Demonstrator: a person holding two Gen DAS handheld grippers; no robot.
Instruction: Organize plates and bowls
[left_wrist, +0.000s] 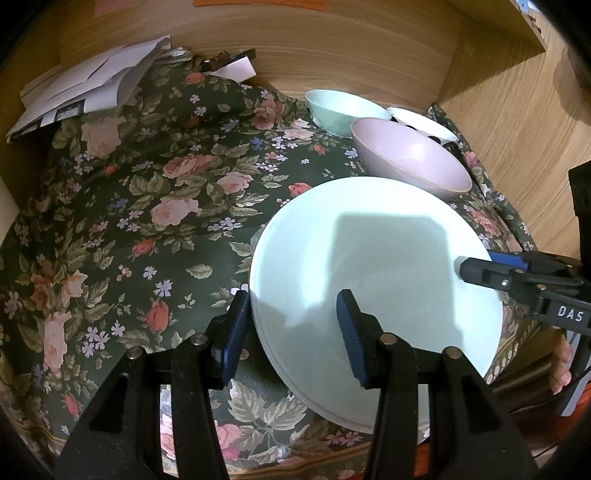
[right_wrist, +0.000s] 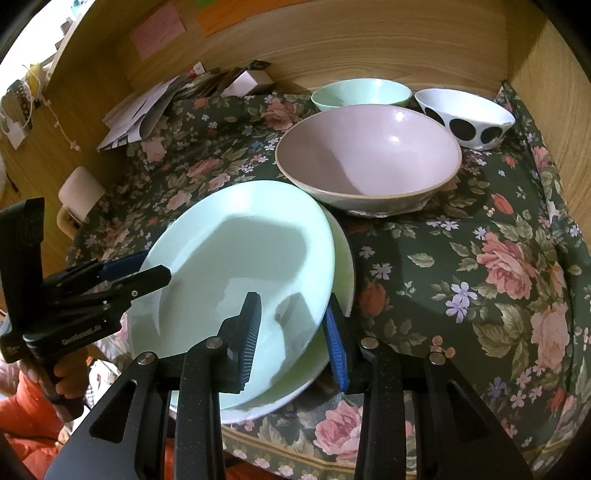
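A pale mint plate (left_wrist: 376, 266) (right_wrist: 236, 266) lies on top of another plate (right_wrist: 345, 258) on the floral cloth. My left gripper (left_wrist: 291, 332) is open, its jaws straddling the near left rim of the stack. My right gripper (right_wrist: 291, 332) is open, its jaws straddling the top plate's right rim; it shows at the right of the left wrist view (left_wrist: 476, 266). The left gripper shows at the left of the right wrist view (right_wrist: 147, 269). Behind the plates stand a pink bowl (right_wrist: 369, 158) (left_wrist: 410, 158), a mint bowl (right_wrist: 360, 92) (left_wrist: 343, 110) and a white bowl with black dots (right_wrist: 465, 114) (left_wrist: 421, 123).
A dark floral cloth (left_wrist: 147, 206) (right_wrist: 480, 266) covers the table inside a wooden alcove (left_wrist: 332, 48). Papers and envelopes (left_wrist: 85, 88) (right_wrist: 140, 110) are piled at the back left. A white mug (right_wrist: 79, 195) stands at the left edge.
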